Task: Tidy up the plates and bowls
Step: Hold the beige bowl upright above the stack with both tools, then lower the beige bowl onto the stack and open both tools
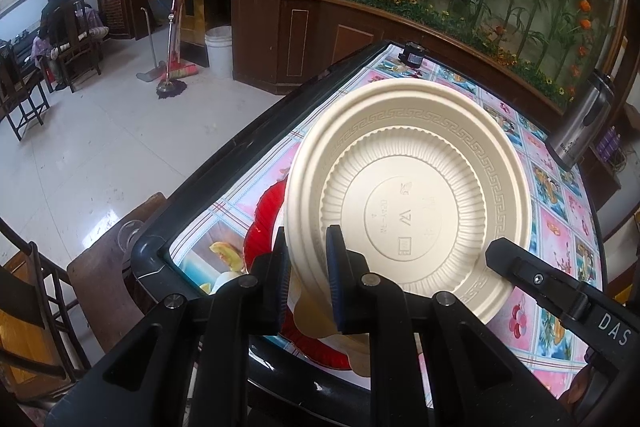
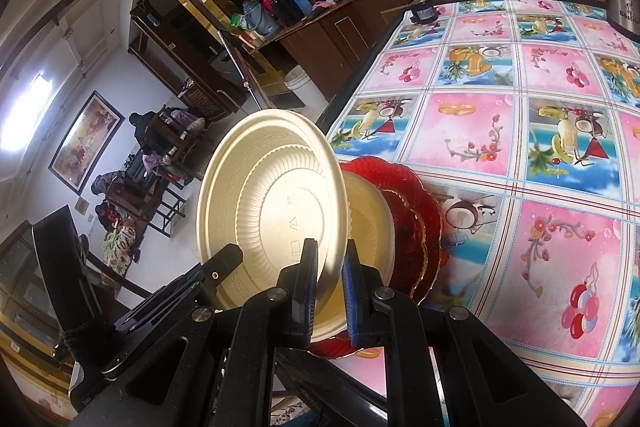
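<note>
1. Left gripper (image 1: pixel 308 259) clamped on the rim of the cream plate (image 1: pixel 408 187); plate tilted, underside facing the camera, above the table edge.
2. Right gripper (image 2: pixel 330 279) clamped on the same plate's rim (image 2: pixel 272 203) (both tools share one plate).
3. Beneath and behind it: red glass plates (image 2: pixel 416 227) with a cream bowl (image 2: pixel 372 223) on them, near the tablecloth (image 2: pixel 500 147) corner.
4. Steel flask (image 1: pixel 580 119) at the far table edge, well apart.
5. Bucket (image 1: pixel 219 51) and mop (image 1: pixel 172 83) on the floor.
</note>
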`<action>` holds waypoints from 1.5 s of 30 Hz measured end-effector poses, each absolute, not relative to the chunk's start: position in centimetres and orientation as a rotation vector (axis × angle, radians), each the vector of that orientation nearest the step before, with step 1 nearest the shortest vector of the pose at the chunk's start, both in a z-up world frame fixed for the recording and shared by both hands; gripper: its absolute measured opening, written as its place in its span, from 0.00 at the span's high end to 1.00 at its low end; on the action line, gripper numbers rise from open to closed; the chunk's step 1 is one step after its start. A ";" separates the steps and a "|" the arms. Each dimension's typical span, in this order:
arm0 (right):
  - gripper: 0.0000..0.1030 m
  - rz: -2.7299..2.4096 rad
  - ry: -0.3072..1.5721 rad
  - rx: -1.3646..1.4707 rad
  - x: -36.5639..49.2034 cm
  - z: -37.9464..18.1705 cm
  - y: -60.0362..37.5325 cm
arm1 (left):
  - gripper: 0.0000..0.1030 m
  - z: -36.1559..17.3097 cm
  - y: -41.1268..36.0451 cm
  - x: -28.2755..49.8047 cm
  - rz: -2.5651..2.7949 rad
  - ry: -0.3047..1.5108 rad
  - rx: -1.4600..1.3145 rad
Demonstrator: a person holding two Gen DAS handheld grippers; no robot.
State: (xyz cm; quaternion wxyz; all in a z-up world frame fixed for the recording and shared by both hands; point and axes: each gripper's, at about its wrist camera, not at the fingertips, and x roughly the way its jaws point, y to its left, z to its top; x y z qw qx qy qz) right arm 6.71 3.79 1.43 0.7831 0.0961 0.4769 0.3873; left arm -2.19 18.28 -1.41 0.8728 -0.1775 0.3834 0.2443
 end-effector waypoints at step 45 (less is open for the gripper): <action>0.81 0.835 1.090 0.228 8.1 -0.2 4.7 | 0.77 -2.0 18.9 -1.8 0.507 0.823 -0.400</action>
